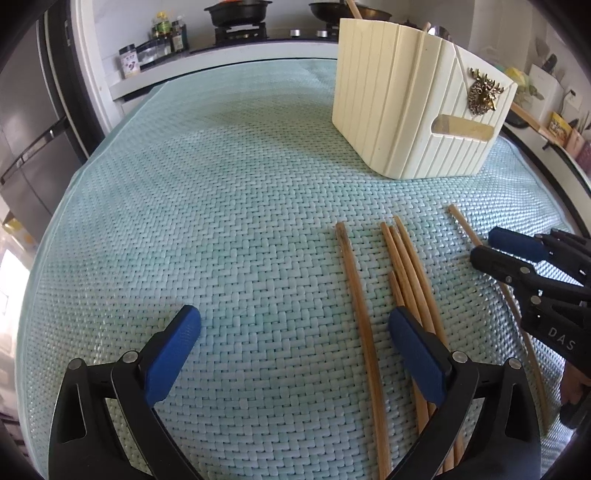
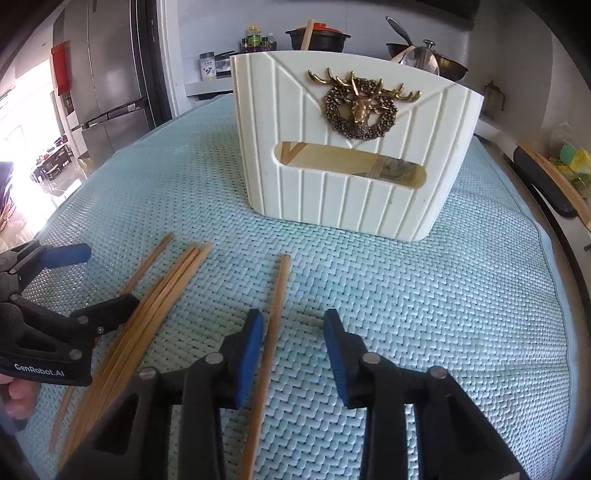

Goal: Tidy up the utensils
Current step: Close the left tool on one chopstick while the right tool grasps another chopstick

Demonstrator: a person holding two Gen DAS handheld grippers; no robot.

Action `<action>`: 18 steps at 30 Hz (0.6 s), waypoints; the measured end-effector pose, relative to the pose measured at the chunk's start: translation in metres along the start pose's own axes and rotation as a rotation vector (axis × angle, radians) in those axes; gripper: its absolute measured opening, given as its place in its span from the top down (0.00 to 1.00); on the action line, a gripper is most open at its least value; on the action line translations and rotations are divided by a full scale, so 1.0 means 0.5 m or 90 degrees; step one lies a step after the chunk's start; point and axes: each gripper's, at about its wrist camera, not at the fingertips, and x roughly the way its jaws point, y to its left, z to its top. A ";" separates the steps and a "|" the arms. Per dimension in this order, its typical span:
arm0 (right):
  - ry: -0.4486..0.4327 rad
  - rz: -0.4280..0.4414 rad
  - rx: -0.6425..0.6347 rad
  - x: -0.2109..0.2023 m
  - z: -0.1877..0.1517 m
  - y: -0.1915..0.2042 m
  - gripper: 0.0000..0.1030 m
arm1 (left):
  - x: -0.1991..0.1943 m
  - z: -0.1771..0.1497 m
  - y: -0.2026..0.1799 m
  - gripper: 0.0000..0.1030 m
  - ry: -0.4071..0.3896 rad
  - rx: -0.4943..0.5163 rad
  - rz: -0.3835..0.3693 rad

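Note:
Several wooden chopsticks lie on a woven light-blue mat [image 1: 221, 221]: a single one [image 1: 360, 317], a bundle [image 1: 408, 273] and a single one at the right [image 1: 465, 229]. A cream holder [image 1: 413, 110] with a brass deer emblem stands behind them, with utensils inside. My left gripper [image 1: 291, 332] is open, low over the mat, with the first single chopstick between its fingers. My right gripper [image 2: 293, 336] is open around the rightmost chopstick [image 2: 275, 310], not closed on it. The bundle [image 2: 162, 295] and the holder [image 2: 351, 147] also show in the right wrist view.
A kitchen counter with pots [image 1: 236, 13], bottles [image 1: 166, 33] and a jar [image 1: 129, 61] lies behind the mat. A steel fridge [image 2: 107, 74] stands at the left. The mat's right edge [image 2: 554, 258] meets a dark rim with a wooden stick.

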 end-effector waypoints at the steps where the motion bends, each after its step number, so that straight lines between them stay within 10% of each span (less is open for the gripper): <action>1: 0.000 -0.001 -0.003 0.003 0.005 0.002 0.71 | 0.000 0.003 -0.007 0.07 -0.003 0.008 -0.003; 7: -0.001 0.016 0.003 0.023 0.035 0.007 0.82 | 0.005 0.026 -0.037 0.34 -0.018 0.042 -0.028; 12: 0.007 0.024 0.025 0.042 0.063 0.000 0.94 | -0.001 0.029 -0.072 0.93 -0.021 0.085 -0.060; 18: 0.018 0.070 0.061 0.037 0.075 -0.020 0.94 | -0.011 0.035 -0.071 0.96 -0.028 0.091 -0.082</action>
